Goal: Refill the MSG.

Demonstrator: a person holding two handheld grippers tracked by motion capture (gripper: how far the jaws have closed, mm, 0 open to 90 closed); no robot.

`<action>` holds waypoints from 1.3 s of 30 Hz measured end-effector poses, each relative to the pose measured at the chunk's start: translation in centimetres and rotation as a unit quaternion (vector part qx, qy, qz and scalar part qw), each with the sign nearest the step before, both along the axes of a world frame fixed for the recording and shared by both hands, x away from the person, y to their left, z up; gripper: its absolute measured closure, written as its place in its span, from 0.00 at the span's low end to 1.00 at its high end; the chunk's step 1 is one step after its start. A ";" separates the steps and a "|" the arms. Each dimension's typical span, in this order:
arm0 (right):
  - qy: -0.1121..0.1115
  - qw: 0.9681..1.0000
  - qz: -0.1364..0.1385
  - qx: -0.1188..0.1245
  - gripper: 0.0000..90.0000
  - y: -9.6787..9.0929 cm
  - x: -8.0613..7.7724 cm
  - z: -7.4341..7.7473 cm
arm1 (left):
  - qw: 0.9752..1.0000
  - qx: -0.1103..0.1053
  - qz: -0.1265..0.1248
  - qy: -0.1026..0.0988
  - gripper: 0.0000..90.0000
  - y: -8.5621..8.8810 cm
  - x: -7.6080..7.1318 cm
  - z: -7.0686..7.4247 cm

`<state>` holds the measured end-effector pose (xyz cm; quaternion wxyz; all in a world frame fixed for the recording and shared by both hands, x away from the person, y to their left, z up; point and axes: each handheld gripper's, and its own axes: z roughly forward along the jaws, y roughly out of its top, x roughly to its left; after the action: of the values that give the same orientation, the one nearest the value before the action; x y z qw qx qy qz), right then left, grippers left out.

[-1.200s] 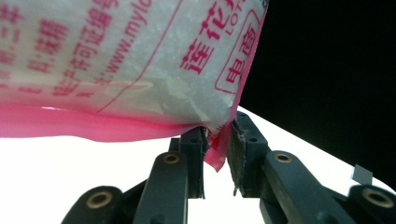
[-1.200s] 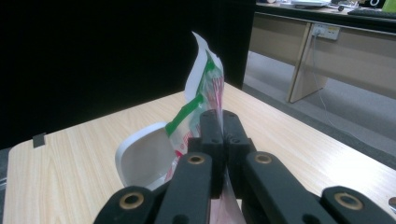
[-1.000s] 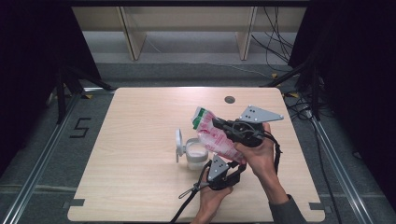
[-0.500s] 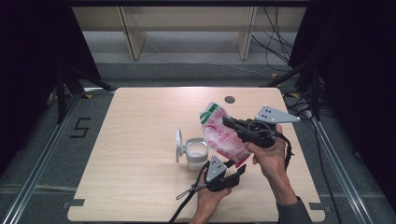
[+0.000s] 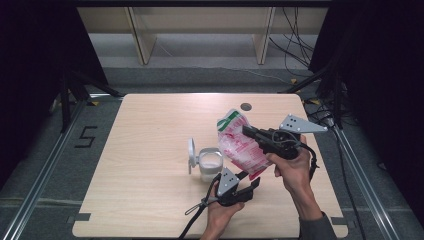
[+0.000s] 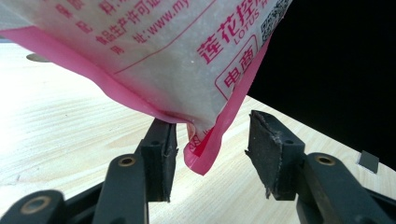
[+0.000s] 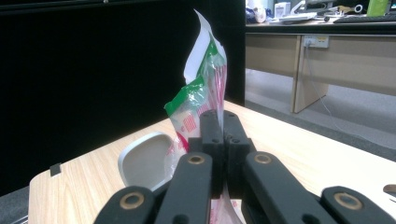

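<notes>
Right gripper (image 7: 223, 140) fingers are clamped tight on the pink bag (image 5: 242, 147), holding it tilted above the table (image 5: 150, 200). Left gripper (image 6: 210, 154) has just been opening, its fingers loose around the bottom corner. With one pinch left, the bag could swing and spill past the white container (image 5: 210, 162).

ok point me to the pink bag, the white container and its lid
pink bag (image 5: 243, 148), high view, on its printed face
white container (image 5: 210, 163), high view, on its powdery contents
lid (image 5: 191, 151), high view, on its upright oval rim, left of the container
</notes>
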<state>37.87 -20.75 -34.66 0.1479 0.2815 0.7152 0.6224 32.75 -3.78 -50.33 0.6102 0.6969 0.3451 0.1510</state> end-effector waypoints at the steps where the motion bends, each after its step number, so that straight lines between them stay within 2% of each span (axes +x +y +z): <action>1: 0.001 1.000 0.002 0.002 1.00 0.0 0.0 0.0 | 1.000 0.002 0.002 0.002 0.56 0.1 -0.1 0.1; 2: 0.007 1.000 0.000 0.005 1.00 0.0 -0.1 0.0 | 1.000 -0.014 0.001 0.001 0.56 -0.1 -0.1 0.1; 4: 0.008 1.000 0.002 0.010 1.00 0.0 -0.2 0.0 | 1.000 -0.007 0.003 0.001 0.56 0.1 -0.1 0.2; 5: 0.001 1.000 0.004 0.011 1.00 -0.1 -0.1 0.1 | 1.000 -0.022 0.001 0.000 0.55 0.1 -0.3 0.2; 6: -0.007 1.000 0.003 0.010 1.00 -0.2 0.0 0.1 | 1.000 -0.022 0.001 0.000 0.55 0.1 -0.3 0.2; 7: 0.001 1.000 0.001 0.011 1.00 -0.2 -0.2 0.1 | 1.000 -0.019 0.005 0.000 0.55 0.3 -0.4 0.3; 8: 0.000 1.000 0.000 0.011 1.00 -0.3 -0.2 0.1 | 1.000 -0.003 0.005 -0.003 0.54 0.7 -0.4 0.4; 9: -0.004 1.000 -0.003 0.009 1.00 -0.3 -0.1 0.1 | 1.000 -0.020 0.007 -0.002 0.54 0.5 -0.6 0.4; 11: 0.001 1.000 -0.001 0.014 1.00 -0.3 -0.2 0.1 | 1.000 -0.014 0.008 -0.010 0.54 1.0 -1.0 0.5; 12: -0.009 1.000 0.000 0.011 1.00 -0.4 0.0 0.0 | 1.000 -0.012 0.011 -0.011 0.54 1.2 -1.2 0.6; 13: -0.011 1.000 -0.001 0.009 1.00 -0.5 0.0 0.0 | 1.000 -0.014 0.010 -0.016 0.54 1.4 -1.3 0.7; 14: -0.004 1.000 -0.001 0.010 1.00 -0.4 -0.1 0.0 | 1.000 -0.008 0.011 -0.016 0.54 1.6 -1.5 0.8; 18: 0.009 1.000 0.001 0.004 1.00 -0.5 -0.2 -0.1 | 1.000 -0.010 0.007 -0.020 0.54 2.4 -2.3 1.0; 19: 0.007 1.000 -0.006 0.013 1.00 -0.4 -0.1 -0.3 | 1.000 -0.005 0.004 -0.028 0.54 2.8 -2.6 1.4; 20: 0.004 1.000 -0.003 0.010 1.00 -0.5 0.0 -0.4 | 1.000 -0.006 0.002 -0.030 0.54 3.1 -2.7 1.6; 21: 0.001 1.000 -0.006 0.008 1.00 -0.5 0.0 -0.5 | 0.999 0.005 -0.010 -0.041 0.54 3.5 -2.5 1.9; 22: -0.005 1.000 -0.006 0.006 1.00 -0.6 0.1 -0.5 | 0.999 0.009 -0.012 -0.037 0.54 3.7 -2.6 2.1; 23: 0.015 1.000 -0.009 0.007 1.00 -0.6 -0.2 -0.5 | 0.999 0.014 -0.017 -0.040 0.53 3.9 -2.6 2.2; 24: 0.009 1.000 -0.007 0.002 1.00 -0.7 0.0 -0.6 | 0.999 0.017 -0.018 -0.041 0.53 4.2 -2.7 2.3; 25: 0.011 1.000 -0.009 0.011 1.00 -0.7 0.0 -0.6 | 0.999 0.016 -0.018 -0.038 0.53 4.4 -2.7 2.3; 28: 0.011 1.000 -0.013 0.009 1.00 -0.9 0.0 -0.8 | 0.999 0.019 -0.024 -0.035 0.53 4.8 -2.7 2.0; 29: 0.007 1.000 -0.012 0.008 1.00 -1.0 0.1 -0.9 | 0.999 0.022 -0.024 -0.029 0.52 5.3 -2.9 1.8; 30: 0.014 1.000 -0.017 0.010 1.00 -1.0 0.0 -1.0 | 0.999 0.026 -0.025 -0.028 0.52 5.5 -3.0 1.7; 31: 0.013 1.000 -0.014 0.009 1.00 -1.0 0.0 -1.1 | 0.999 0.022 -0.021 -0.020 0.52 5.6 -3.2 1.6; 32: 0.013 1.000 -0.014 0.009 1.00 -1.0 0.0 -1.1 | 0.999 0.022 -0.021 -0.020 0.52 5.6 -3.2 1.6; 33: 0.015 1.000 -0.016 0.010 1.00 -1.1 0.0 -1.4 | 0.999 0.036 -0.022 -0.034 0.52 5.9 -3.1 1.5; 35: 0.020 1.000 -0.017 0.007 1.00 -1.2 0.0 -1.7 | 0.998 0.042 -0.020 -0.029 0.51 6.1 -3.2 1.4; 36: 0.025 0.999 -0.019 0.010 1.00 -1.3 -0.1 -1.8 | 0.999 0.036 -0.018 -0.023 0.51 6.2 -3.3 1.4; 37: 0.027 0.999 -0.020 0.010 1.00 -1.4 -0.1 -2.0 | 0.999 0.042 -0.018 -0.024 0.50 6.5 -3.3 1.5; 38: 0.019 1.000 -0.021 0.004 1.00 -1.6 0.1 -2.2 | 0.999 0.037 -0.016 -0.023 0.49 6.5 -3.3 1.4; 39: 0.025 0.999 -0.019 -0.003 1.00 -1.7 0.0 -2.4 | 0.998 0.046 -0.015 -0.025 0.49 6.7 -3.4 1.5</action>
<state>37.89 -22.46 -37.02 0.1421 0.3101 0.7153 0.6100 29.39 2.96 -48.83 0.5881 0.7256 0.3114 0.1751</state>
